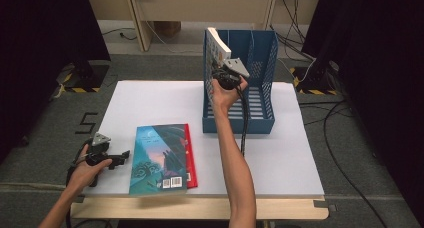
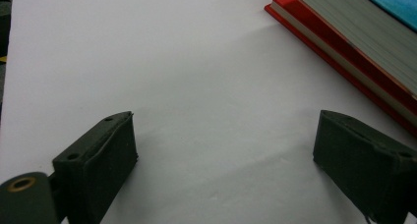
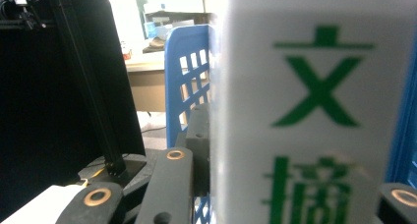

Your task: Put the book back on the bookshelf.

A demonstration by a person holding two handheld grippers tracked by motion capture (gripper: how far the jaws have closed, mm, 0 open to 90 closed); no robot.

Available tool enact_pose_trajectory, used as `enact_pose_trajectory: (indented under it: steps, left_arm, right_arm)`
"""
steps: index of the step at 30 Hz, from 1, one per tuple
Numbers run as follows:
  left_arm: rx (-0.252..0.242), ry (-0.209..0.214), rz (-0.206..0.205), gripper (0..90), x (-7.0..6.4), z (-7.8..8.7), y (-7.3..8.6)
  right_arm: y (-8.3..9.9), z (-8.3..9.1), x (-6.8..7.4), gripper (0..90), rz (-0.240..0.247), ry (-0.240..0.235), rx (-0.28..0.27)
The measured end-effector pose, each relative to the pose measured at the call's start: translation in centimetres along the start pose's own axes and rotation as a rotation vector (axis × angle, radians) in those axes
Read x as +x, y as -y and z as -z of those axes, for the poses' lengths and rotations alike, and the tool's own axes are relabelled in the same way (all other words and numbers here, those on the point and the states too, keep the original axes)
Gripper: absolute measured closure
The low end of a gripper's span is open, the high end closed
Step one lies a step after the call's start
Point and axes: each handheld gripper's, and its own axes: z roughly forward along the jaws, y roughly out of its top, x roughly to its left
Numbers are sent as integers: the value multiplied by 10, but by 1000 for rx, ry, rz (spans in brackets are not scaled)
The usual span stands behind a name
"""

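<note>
One book (image 1: pixel 218 46) is clamped upright in the right gripper (image 1: pixel 223 70) at the blue file rack's (image 1: pixel 260 63) 9 o'clock wall — ready to slot in — while the left gripper (image 1: pixel 120 158) rests wide open and empty at 9 o'clock of the stacked books (image 1: pixel 160 158).

Blue perforated plastic rack (image 1: pixel 239 119), glossy paper book (image 1: pixel 218 44), matt white tabletop (image 1: pixel 280 153)

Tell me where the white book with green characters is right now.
In the high view the white book is up at the left wall of the blue file rack, tilted and clamped in the right gripper, far from the two stacked books.
</note>
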Motion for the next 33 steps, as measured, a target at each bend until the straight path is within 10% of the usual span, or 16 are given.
enact_pose_trajectory:
  steps: [19, 33]
  left_arm:
    - [-2, -5, -4, 88, -1, 0, 0]
    - [-4, -7, -5, 89, -1, 0, 0]
  right_arm:
    - [18, -4, -1, 732, 2, -11, 27]
    - [21, 4, 8, 716, 100, -81, 92]
